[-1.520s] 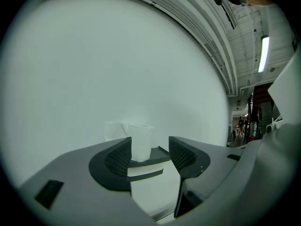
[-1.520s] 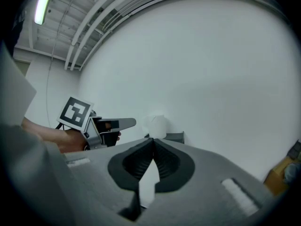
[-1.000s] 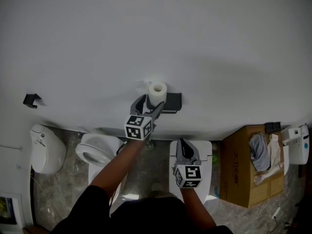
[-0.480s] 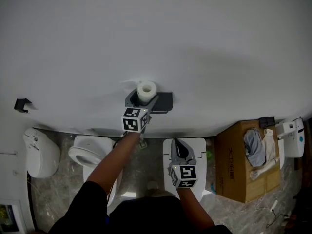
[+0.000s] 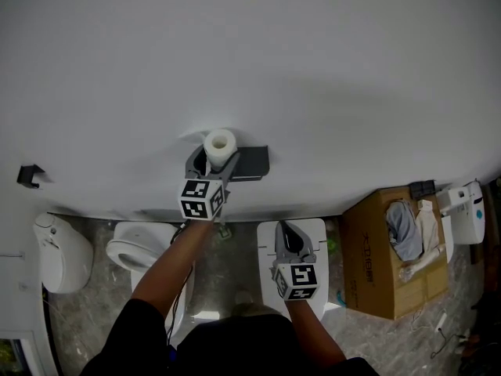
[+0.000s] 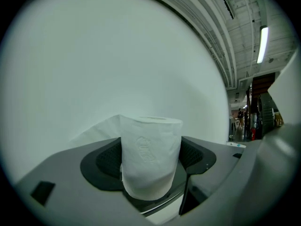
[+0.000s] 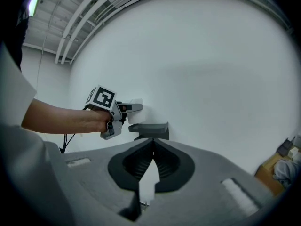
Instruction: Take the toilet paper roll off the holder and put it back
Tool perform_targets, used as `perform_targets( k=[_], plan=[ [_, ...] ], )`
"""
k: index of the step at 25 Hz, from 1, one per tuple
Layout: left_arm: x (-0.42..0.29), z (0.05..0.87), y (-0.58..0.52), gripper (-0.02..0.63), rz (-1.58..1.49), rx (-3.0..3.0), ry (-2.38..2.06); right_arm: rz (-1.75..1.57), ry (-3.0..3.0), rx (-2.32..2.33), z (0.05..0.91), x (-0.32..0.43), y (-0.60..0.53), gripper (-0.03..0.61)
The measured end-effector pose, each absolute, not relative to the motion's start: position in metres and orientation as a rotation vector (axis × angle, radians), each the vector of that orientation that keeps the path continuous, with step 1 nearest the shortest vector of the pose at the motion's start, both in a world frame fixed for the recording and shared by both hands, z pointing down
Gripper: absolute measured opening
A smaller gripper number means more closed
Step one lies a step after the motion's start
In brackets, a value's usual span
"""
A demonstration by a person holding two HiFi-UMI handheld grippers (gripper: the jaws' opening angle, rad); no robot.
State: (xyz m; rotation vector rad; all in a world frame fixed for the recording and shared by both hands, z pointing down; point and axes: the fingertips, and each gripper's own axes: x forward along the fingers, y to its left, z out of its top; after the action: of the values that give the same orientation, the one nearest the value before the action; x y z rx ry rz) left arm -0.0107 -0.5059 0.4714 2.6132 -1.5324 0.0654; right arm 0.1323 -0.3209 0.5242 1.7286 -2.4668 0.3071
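Observation:
A white toilet paper roll [image 5: 219, 143] stands upright between the pads of my left gripper [image 5: 215, 157], close to the white wall. In the left gripper view the roll [image 6: 151, 157] fills the gap between both dark pads, and the jaws are closing on it. The dark grey holder [image 5: 252, 163] is fixed to the wall just right of the roll; in the right gripper view the roll [image 7: 134, 105] hangs above and left of the holder [image 7: 150, 128]. My right gripper [image 5: 287, 235] is held lower, away from the wall, its jaws together and empty.
Below the wall stand a white toilet bowl [image 5: 137, 249], another white fixture [image 5: 59, 249] at far left and a white block [image 5: 321, 237] under my right gripper. An open cardboard box [image 5: 376, 257] with cloth sits right. A small black bracket [image 5: 30, 175] is on the wall.
My left gripper with the roll has drifted left, so the roll now sits a little further from the holder. The right gripper has kept its place.

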Motion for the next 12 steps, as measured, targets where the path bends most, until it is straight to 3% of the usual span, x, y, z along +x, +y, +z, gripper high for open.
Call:
perform_targets(
  k=[12],
  plan=[
    [-0.075,0.435,-0.365,0.354,-0.024,2.602,-1.621,0.211,-2.511,1.772,0.487,0.139,-0.298,-0.002]
  ],
)
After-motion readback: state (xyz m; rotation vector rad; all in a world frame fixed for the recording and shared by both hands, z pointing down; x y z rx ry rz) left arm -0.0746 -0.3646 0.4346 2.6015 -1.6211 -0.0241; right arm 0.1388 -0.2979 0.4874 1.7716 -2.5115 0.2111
